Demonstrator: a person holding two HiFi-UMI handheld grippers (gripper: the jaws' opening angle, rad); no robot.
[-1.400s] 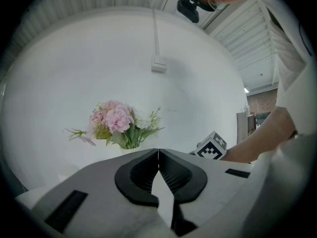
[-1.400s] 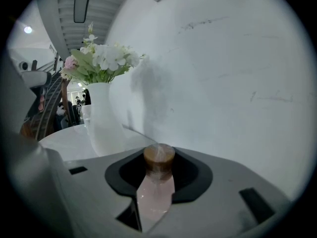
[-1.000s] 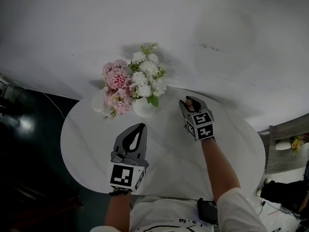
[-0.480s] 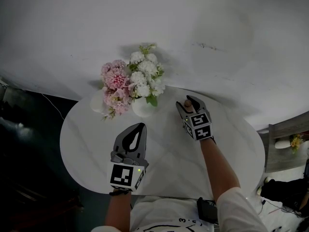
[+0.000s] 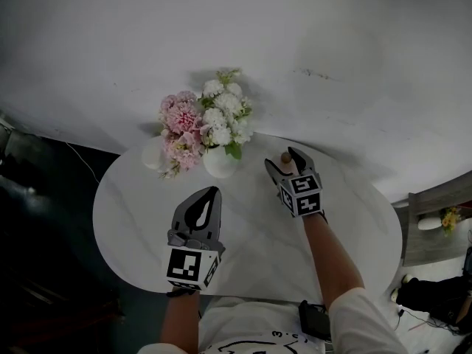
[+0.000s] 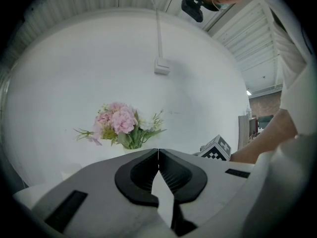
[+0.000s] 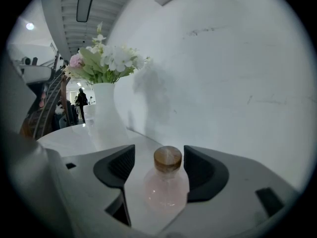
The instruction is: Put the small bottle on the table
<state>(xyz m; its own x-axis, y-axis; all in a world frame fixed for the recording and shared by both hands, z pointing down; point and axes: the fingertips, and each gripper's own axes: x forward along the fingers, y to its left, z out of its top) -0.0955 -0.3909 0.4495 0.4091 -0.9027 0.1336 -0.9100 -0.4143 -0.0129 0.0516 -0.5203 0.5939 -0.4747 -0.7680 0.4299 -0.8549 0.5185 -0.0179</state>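
Bottle (image 7: 166, 187), small, corked, probably light breakable glass, stands beside the flower vase (image 5: 219, 163) between just-opened right tongs (image 5: 283, 159); grip its belly; left tongs (image 6: 158, 152) closed, empty.

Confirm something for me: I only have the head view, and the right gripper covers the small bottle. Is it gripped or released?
Observer: Released. In the right gripper view the right gripper has just been opening its jaws, and both pads stand clear of the small bottle between them.
Operator: Is it upright?
Observer: Yes, it stands upright on the table, brown cap on top, pinkish inside.
Operator: And the left gripper?
Observer: The left gripper shows its jaws together in its own view, with nothing between them.
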